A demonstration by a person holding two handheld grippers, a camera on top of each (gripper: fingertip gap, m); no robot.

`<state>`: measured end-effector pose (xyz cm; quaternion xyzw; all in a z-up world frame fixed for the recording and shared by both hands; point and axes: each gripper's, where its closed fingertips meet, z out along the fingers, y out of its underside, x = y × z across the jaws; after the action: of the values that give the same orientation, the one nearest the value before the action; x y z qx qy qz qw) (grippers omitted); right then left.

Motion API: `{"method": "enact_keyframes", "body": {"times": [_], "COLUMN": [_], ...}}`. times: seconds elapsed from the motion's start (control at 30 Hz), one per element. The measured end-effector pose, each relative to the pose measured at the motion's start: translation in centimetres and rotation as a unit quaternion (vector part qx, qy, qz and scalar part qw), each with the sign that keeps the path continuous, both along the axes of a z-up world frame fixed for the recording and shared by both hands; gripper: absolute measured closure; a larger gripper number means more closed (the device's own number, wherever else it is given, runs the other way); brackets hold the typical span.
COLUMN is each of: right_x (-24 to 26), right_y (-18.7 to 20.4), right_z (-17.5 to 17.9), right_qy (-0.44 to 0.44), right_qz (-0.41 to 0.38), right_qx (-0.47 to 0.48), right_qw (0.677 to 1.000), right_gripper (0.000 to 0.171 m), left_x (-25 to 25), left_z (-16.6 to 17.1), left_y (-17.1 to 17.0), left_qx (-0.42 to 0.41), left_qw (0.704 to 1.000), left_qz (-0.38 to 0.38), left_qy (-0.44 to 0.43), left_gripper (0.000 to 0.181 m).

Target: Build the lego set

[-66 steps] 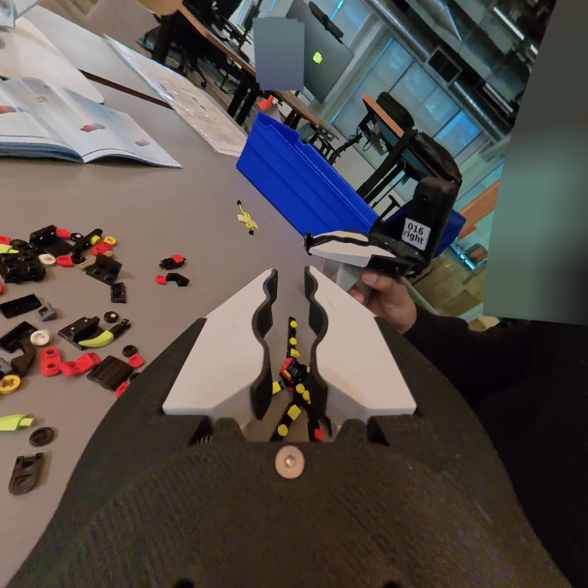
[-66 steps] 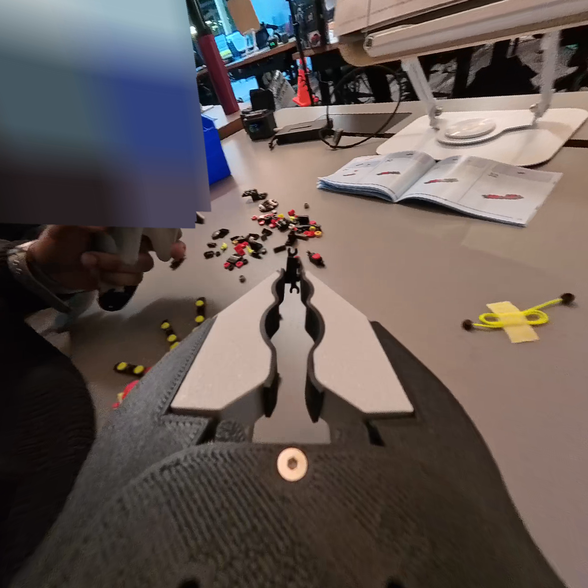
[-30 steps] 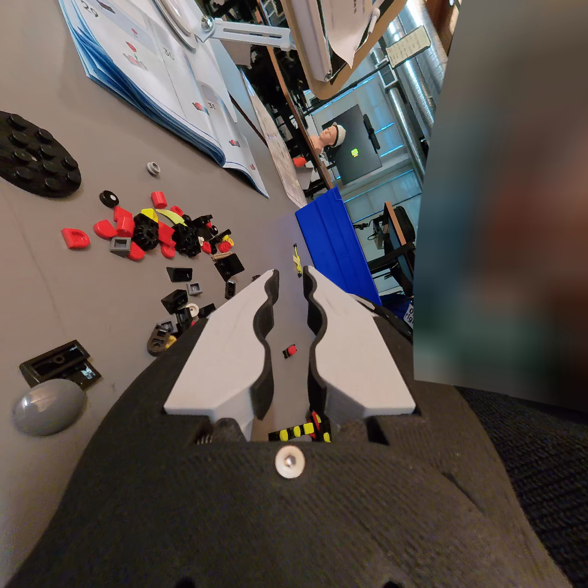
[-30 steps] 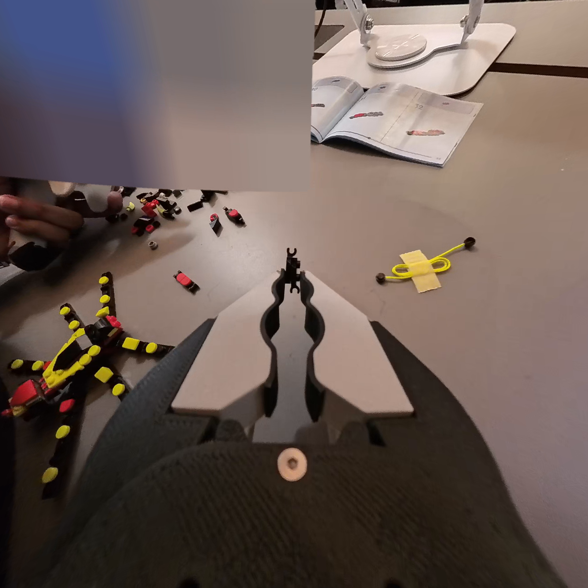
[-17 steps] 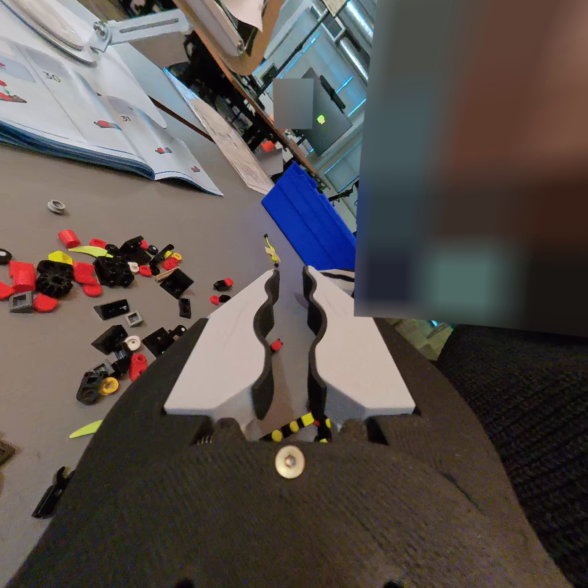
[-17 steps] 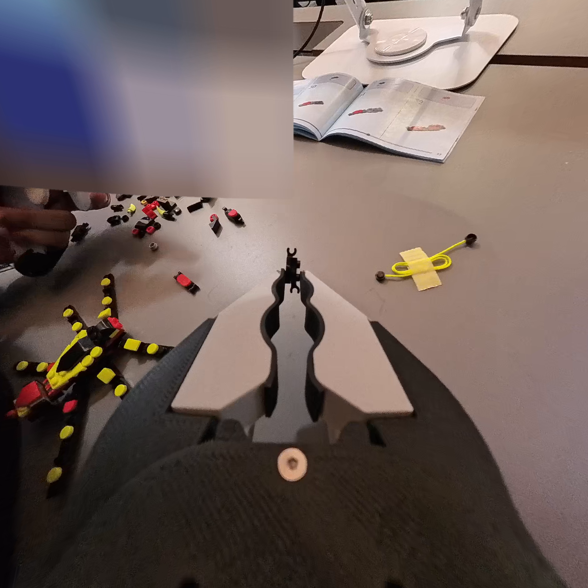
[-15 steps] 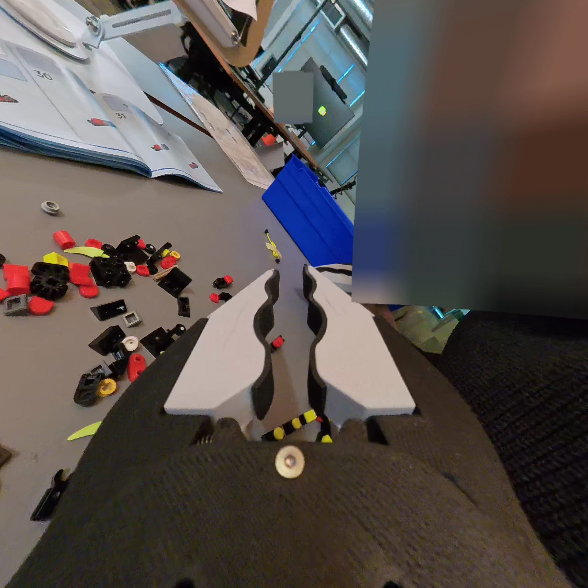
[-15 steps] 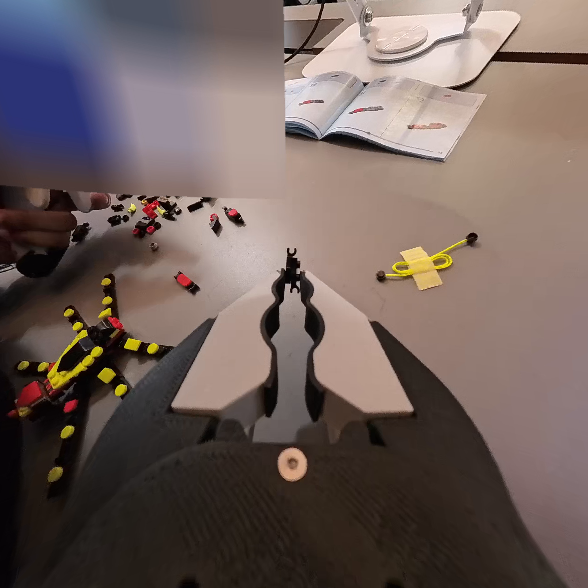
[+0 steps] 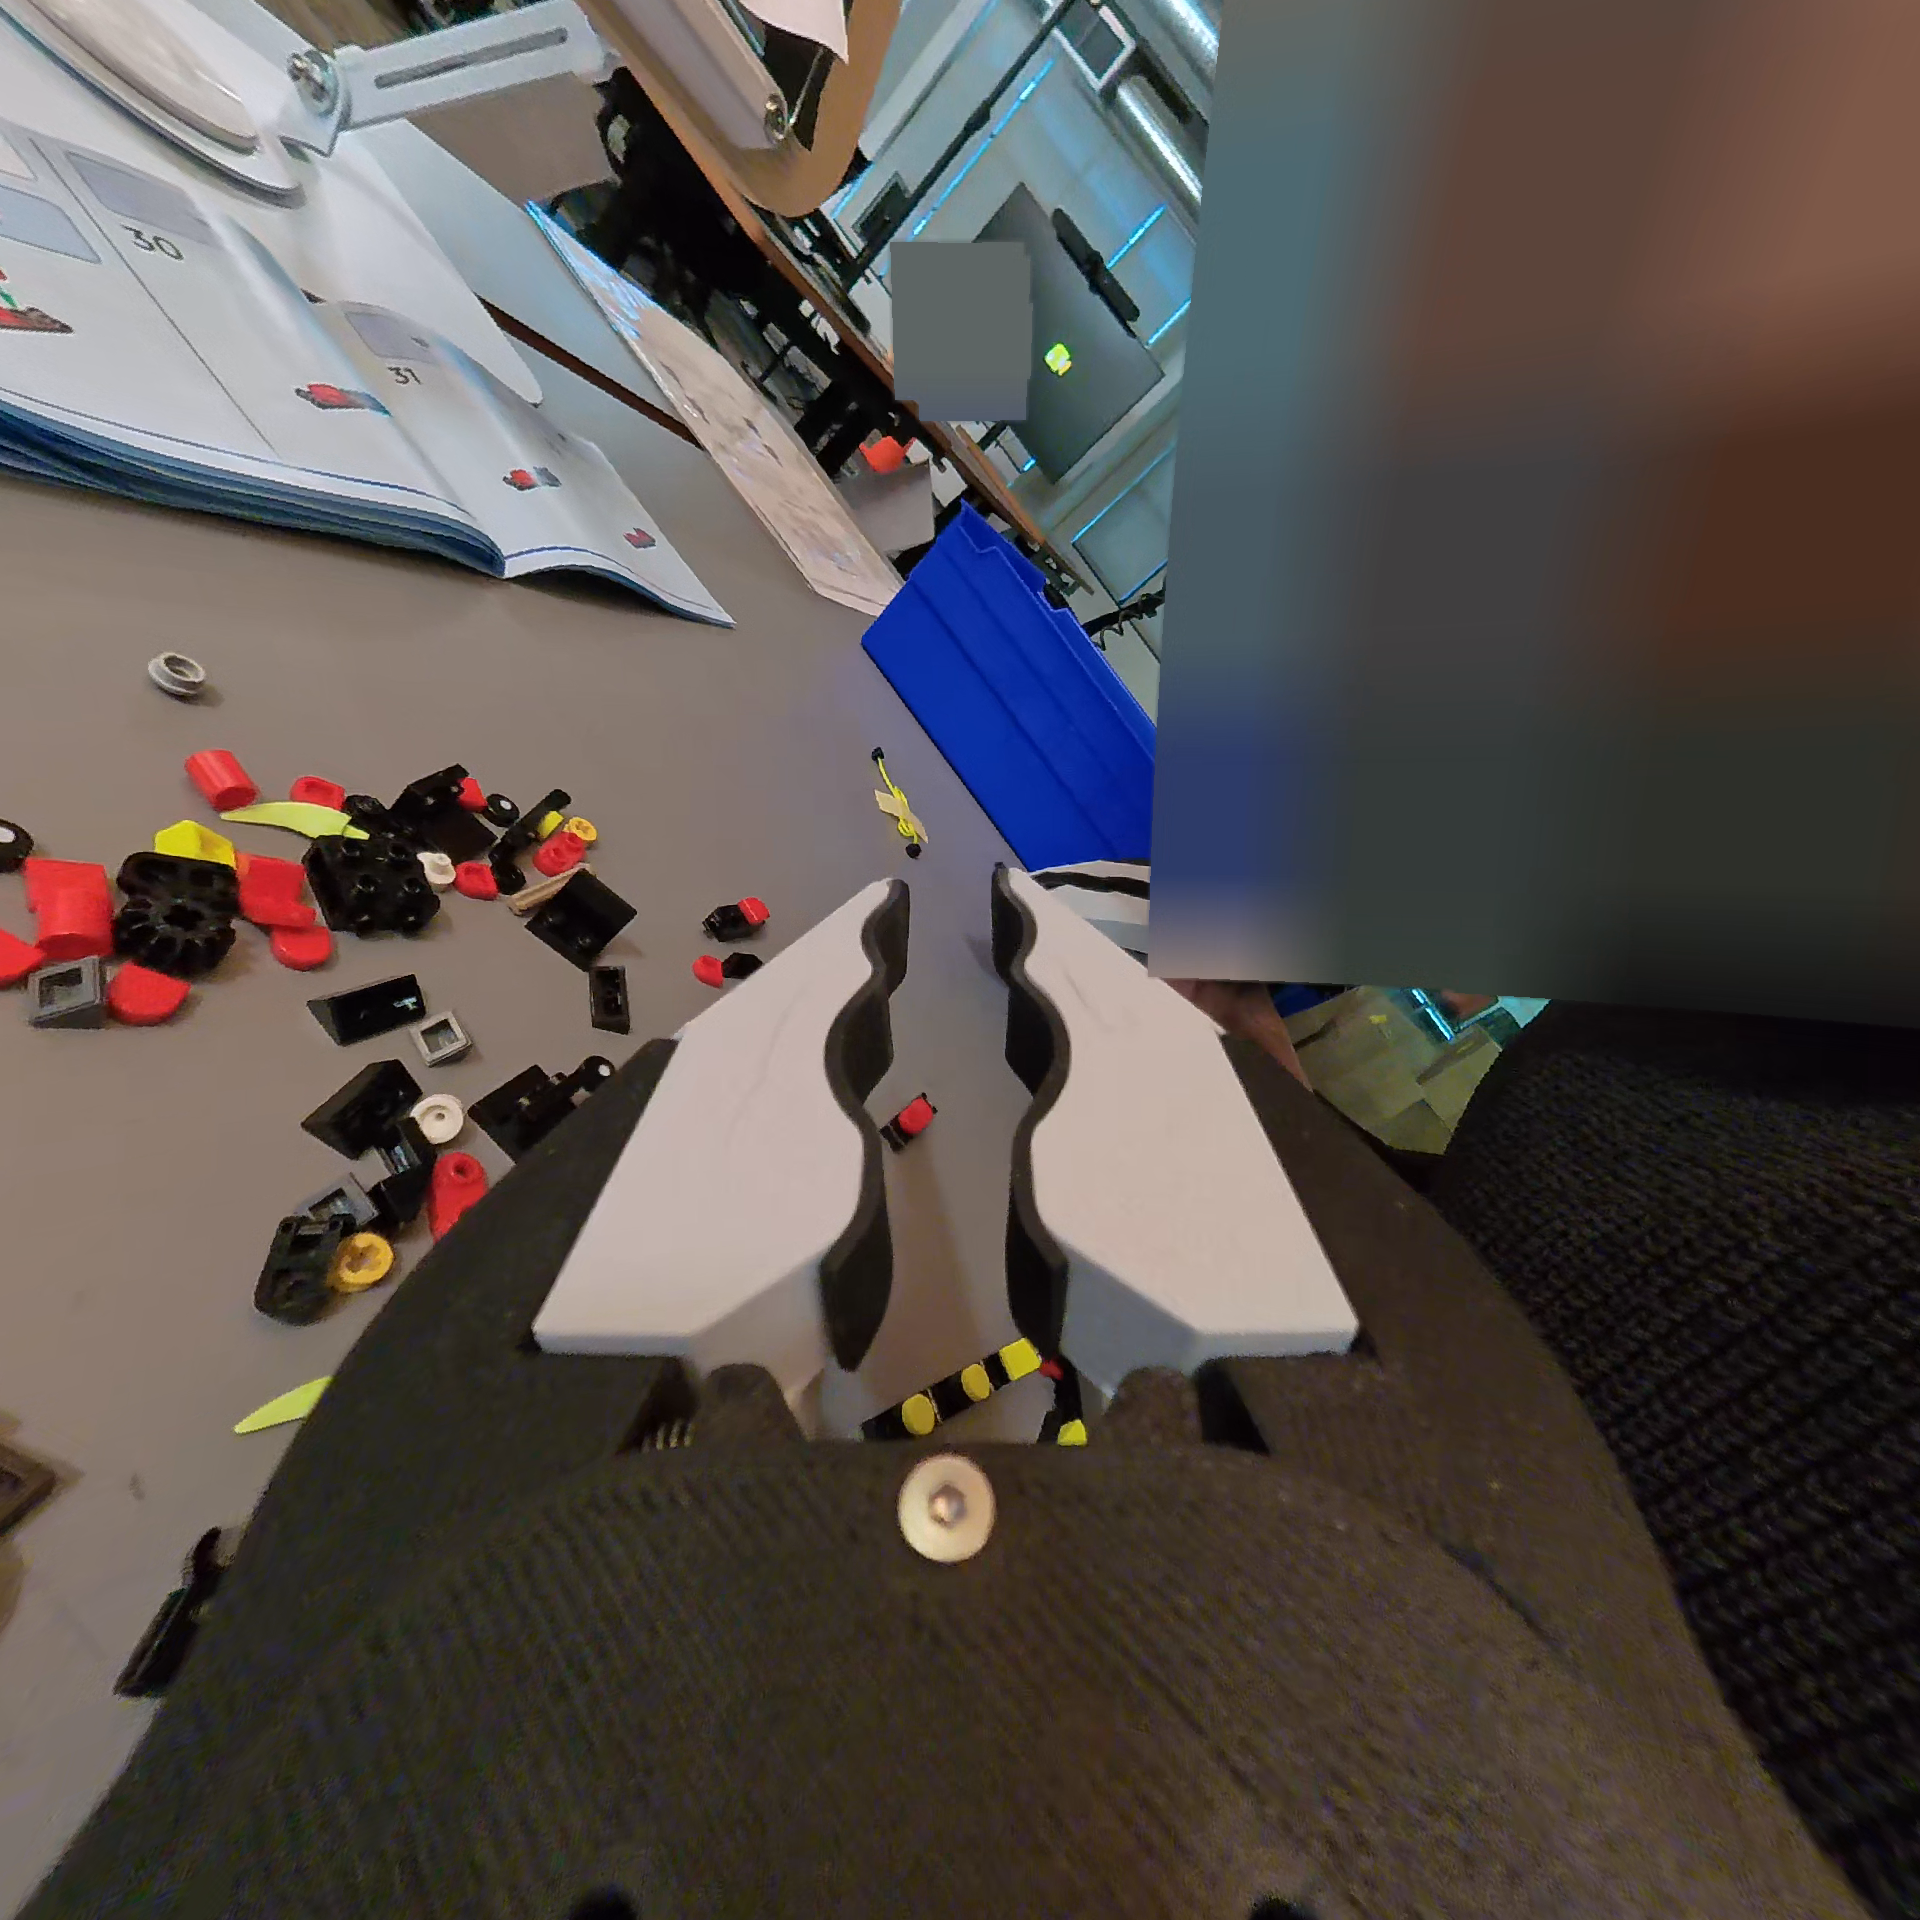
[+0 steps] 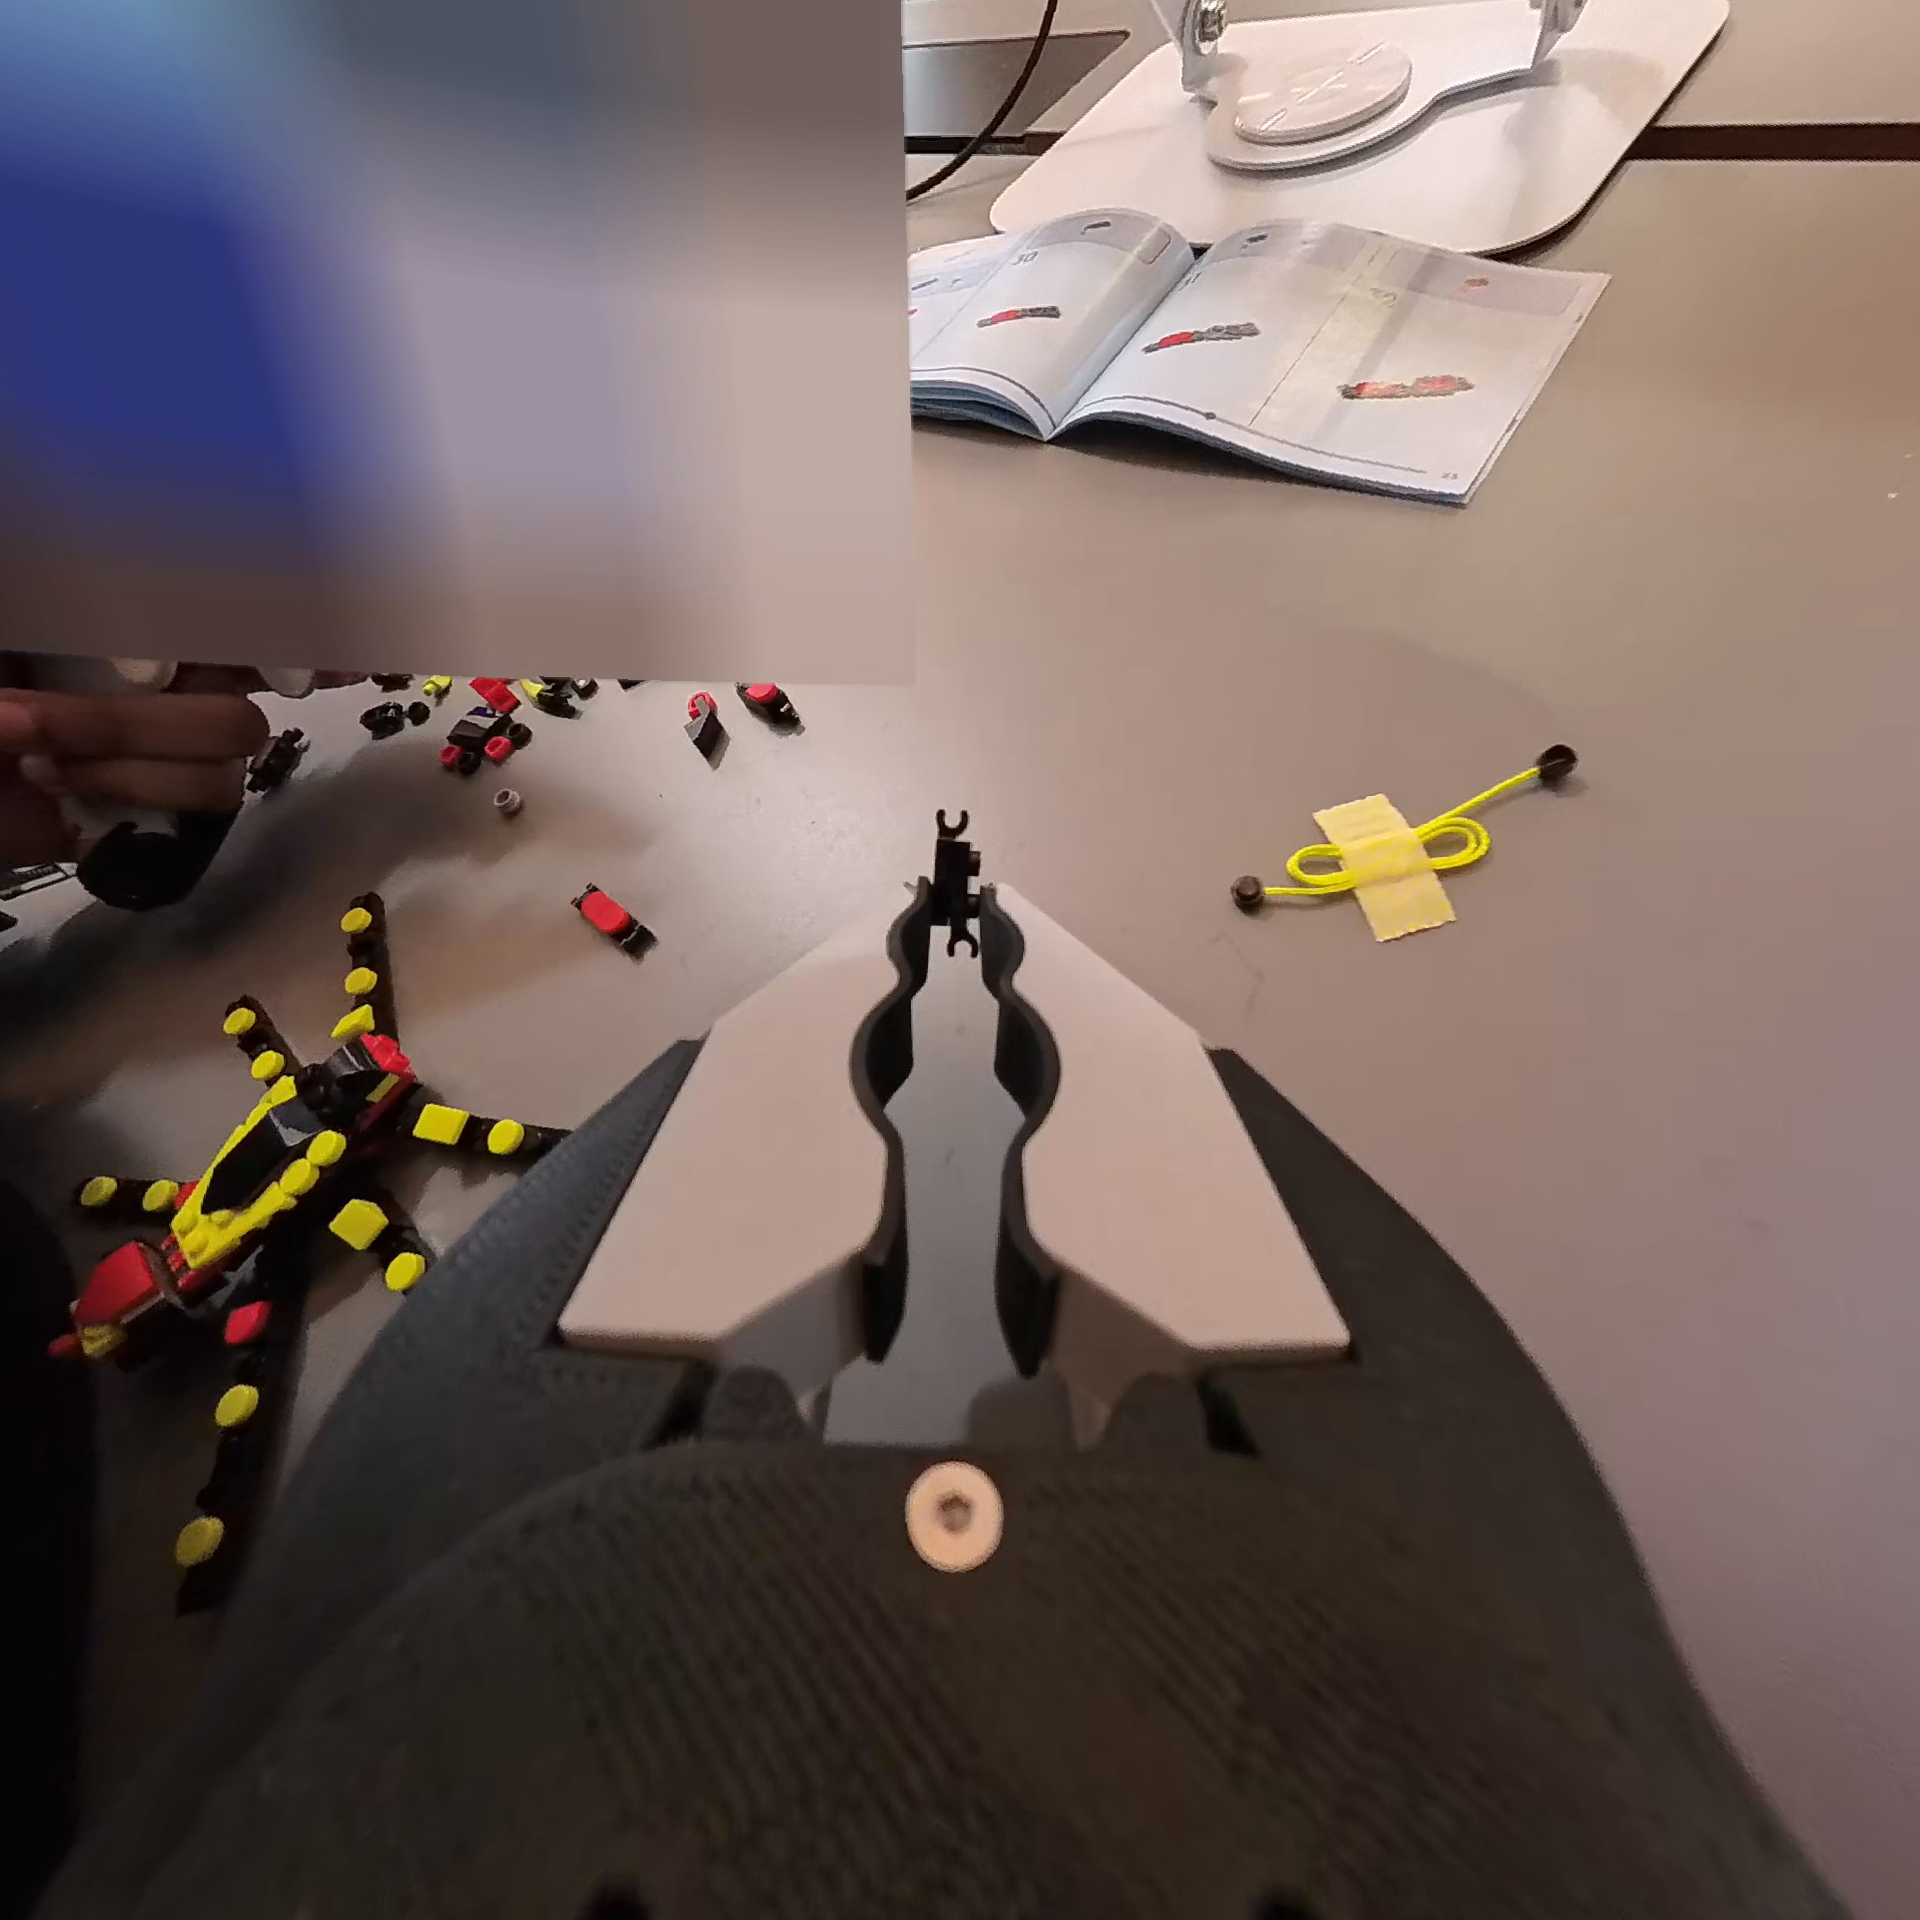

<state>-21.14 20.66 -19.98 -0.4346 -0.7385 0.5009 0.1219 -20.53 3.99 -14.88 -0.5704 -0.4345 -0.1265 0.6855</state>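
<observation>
Right gripper [image 10: 948, 902] pinched a tiny black clip piece [image 10: 955, 871] at its tips, left gripper [image 9: 943, 902] sat slightly apart, empty.

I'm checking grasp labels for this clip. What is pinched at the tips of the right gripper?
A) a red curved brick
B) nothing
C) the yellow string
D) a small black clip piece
D: in the right wrist view the right gripper has its tips closed on a small black clip piece, while the yellow string lies apart on the table.
</observation>
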Motion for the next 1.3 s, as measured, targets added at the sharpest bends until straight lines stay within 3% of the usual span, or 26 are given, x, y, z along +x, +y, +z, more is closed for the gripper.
{"method": "enact_keyframes", "body": {"times": [0.37, 0.67, 0.83, 1.07, 1.3], "right_x": [0.3, 2.2, 3.6, 4.8, 5.4], "right_y": [-0.4, -2.0, -4.8, -7.9, -8.4], "right_z": [-0.7, -0.7, 0.5, 3.5, 7.6], "right_qy": [-0.014, 0.008, 0.003, -0.001, 0.119], "right_qz": [0.017, 0.057, 0.089, 0.14, 0.145], "right_qx": [0.013, 0.043, -0.015, -0.107, -0.027], "right_qw": [1.0, 0.997, 0.996, 0.984, 0.982], "right_gripper": [0.165, 0.164, 0.164, 0.165, 0.165], "left_x": [1.1, 5.9, 7.2, 6.6, 7.2], "left_z": [0.6, 2.6, 2.3, 3.6, 1.1], "left_y": [1.2, 3.3, 3.7, 4.0, 4.8], "left_qx": [0.029, -0.008, -0.07, -0.019, -0.131], "left_qw": [0.999, 0.991, 0.983, 0.989, 0.969], "left_qz": [-0.04, -0.123, -0.126, -0.12, -0.147], "left_qy": [-0.018, 0.05, 0.111, 0.079, 0.147], "left_gripper": [0.163, 0.149, 0.14, 0.139, 0.145]}}
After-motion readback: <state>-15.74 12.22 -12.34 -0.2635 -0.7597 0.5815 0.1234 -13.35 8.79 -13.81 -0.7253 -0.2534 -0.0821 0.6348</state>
